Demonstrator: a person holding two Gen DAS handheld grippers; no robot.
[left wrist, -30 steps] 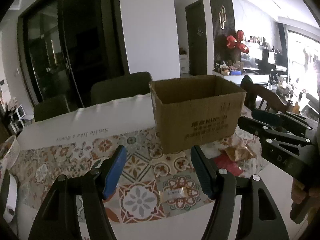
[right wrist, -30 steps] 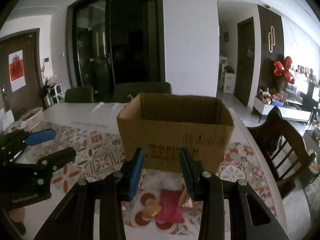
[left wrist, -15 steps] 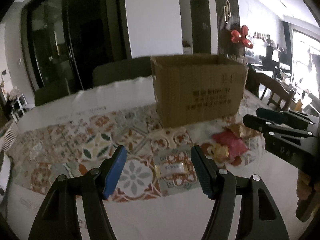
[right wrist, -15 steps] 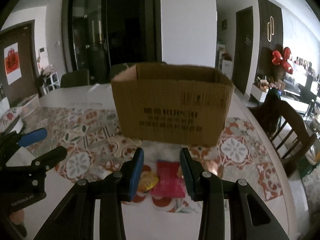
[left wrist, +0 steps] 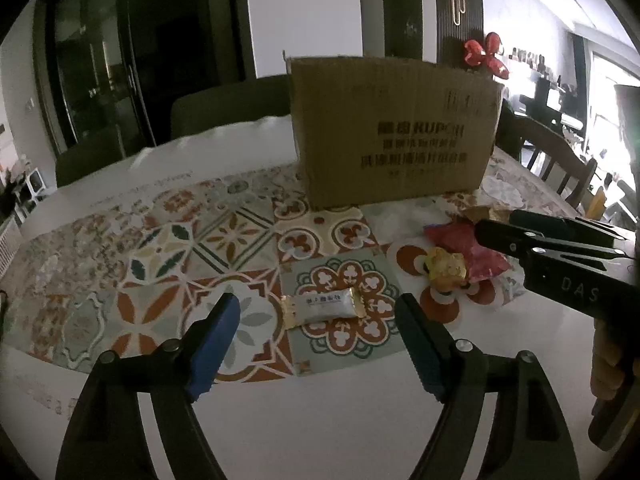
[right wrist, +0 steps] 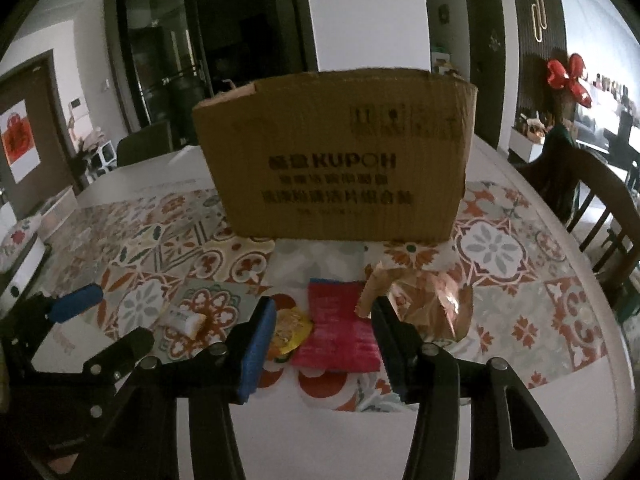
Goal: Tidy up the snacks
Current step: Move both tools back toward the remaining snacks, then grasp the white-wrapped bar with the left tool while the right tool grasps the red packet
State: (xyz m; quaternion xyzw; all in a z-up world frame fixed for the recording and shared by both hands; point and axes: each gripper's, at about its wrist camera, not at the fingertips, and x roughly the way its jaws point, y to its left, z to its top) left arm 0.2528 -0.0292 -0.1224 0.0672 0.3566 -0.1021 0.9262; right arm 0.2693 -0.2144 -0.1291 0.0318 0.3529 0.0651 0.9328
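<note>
Cardboard box (right wrist: 340,156) stands on the patterned cloth (left wrist: 160,256). Left gripper (left wrist: 320,332), jaws just widening, frames a white sweet (left wrist: 324,306) untouched; right gripper (right wrist: 322,344) (also opening) hangs over the red packet (right wrist: 340,328), probably clear of it.

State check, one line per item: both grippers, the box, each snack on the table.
left gripper: open, jaws just widened, holding nothing, white candy ahead between the fingers
right gripper: open, jaws just widened, holding nothing, over the red packet
cardboard box: upright, top open, contents hidden
white candy: flat on the tablecloth, sealed
red packet: flat, untouched
yellow candy: beside the red packet
brown foil bag: crumpled, beside the red packet
</note>
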